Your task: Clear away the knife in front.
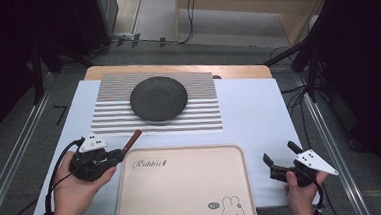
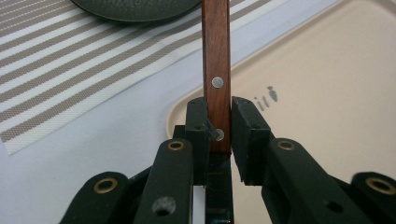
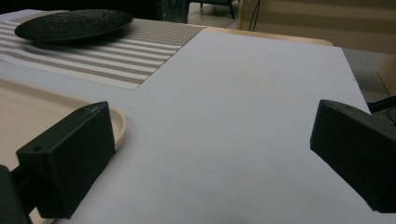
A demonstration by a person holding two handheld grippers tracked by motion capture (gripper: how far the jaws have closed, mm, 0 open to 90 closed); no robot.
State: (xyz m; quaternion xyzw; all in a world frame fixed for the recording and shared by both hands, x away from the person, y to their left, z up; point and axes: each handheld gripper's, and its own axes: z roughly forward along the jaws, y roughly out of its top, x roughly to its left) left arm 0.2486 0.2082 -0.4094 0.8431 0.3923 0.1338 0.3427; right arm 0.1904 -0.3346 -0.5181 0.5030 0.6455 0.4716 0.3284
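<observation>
My left gripper (image 1: 115, 155) is shut on a wooden handle (image 1: 132, 139) with metal rivets, by the top left corner of the beige tray (image 1: 184, 198). In the left gripper view the handle (image 2: 216, 70) rises straight up between the jaws (image 2: 217, 123) toward the dark plate (image 2: 135, 7). What the handle belongs to is hidden. The dark round plate (image 1: 158, 98) sits on a striped placemat (image 1: 109, 117). My right gripper (image 1: 280, 157) is open and empty, low over the white table cover right of the tray; in its own view the jaws (image 3: 210, 154) stand wide apart.
The tray carries a rabbit drawing (image 1: 231, 209) and script lettering (image 1: 151, 164). The white cover (image 1: 254, 113) overlies a wooden table (image 1: 176, 68). Tripod legs and cables (image 1: 301, 60) stand on the floor around the table. The tray rim (image 3: 119, 126) lies left of my right gripper.
</observation>
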